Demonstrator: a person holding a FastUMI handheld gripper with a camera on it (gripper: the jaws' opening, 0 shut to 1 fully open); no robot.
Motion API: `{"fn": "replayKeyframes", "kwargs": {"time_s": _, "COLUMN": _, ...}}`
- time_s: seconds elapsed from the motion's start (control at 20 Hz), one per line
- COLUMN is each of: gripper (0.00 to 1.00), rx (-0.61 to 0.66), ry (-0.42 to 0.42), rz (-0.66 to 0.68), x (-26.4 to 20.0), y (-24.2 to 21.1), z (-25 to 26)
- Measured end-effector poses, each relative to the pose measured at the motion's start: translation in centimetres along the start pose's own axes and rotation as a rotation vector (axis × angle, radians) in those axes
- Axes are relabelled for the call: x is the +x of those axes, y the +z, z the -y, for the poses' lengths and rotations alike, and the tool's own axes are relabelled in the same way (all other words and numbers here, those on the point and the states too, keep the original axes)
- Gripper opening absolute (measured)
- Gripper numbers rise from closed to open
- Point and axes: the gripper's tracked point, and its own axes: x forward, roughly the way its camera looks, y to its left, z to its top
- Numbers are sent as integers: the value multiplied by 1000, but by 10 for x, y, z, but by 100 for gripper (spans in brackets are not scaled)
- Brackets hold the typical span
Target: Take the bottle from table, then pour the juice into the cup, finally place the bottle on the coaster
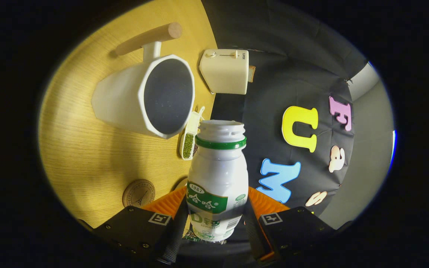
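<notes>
My gripper [216, 206] is shut on a small white bottle [218, 167] with a green neck ring and green label; both fingers press its lower body. The bottle has no cap and its open mouth points toward the white cup [147, 96]. That cup has a dark inside and a wooden handle, and it stands on the wooden table [88, 156] just beyond the bottle's mouth. The view is rolled, so the table runs up one side. A round brown coaster [138, 193] lies on the table close to my fingers, beside the bottle's base. No liquid is seen leaving the bottle.
A cream toaster [225, 70] stands at the table's edge past the cup. A small white scoop with green beans [189, 141] lies between the cup and the bottle. Black cloth wall sits beyond the table's edge.
</notes>
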Motion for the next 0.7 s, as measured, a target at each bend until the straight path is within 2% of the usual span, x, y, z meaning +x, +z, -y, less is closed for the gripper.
{"fn": "replayKeyframes", "kwargs": {"time_s": 0.7, "gripper": 73, "rx": -75, "ry": -8, "rz": -17, "x": 3, "y": -4, "z": 2}}
